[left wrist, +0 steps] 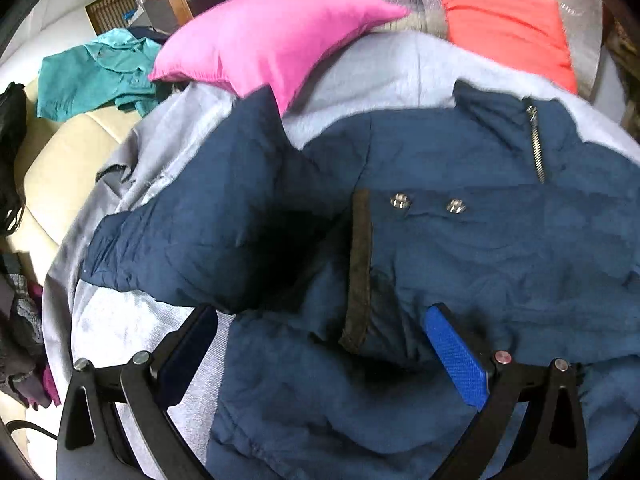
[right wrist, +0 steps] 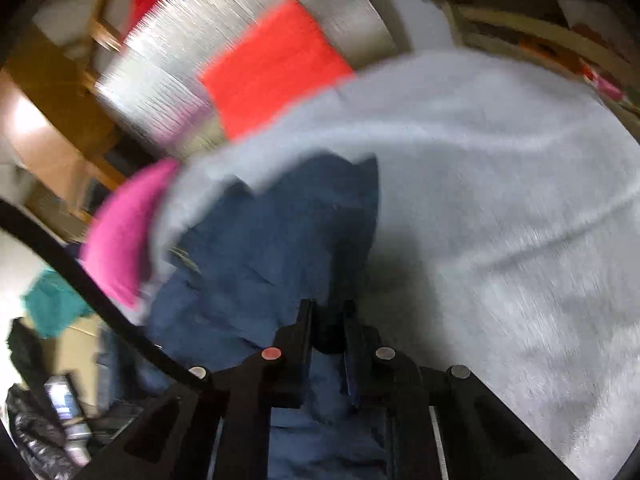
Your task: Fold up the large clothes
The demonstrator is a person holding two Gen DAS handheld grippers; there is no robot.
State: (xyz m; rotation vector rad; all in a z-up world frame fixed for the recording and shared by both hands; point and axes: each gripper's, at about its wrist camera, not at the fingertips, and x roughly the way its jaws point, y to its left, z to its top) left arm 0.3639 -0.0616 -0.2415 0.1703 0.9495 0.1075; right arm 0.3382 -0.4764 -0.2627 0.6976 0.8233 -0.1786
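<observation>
The large navy-blue padded jacket [left wrist: 440, 240], with its metal zip and two snap studs, was spread front-up on a pale grey fleece blanket [left wrist: 384, 76] covering a bed or sofa, apparently so that it could be flattened before folding. The left tool [left wrist: 320, 344] was held with its blue-padded fingers [left wrist: 456, 356] wide apart over the jacket's lower part, nothing clamped, seemingly poised to take a fold of cloth. The right tool [right wrist: 326, 344] was pinched together on a bunch of the jacket's fabric near its edge, judged to be a hold for lifting that side over.
</observation>
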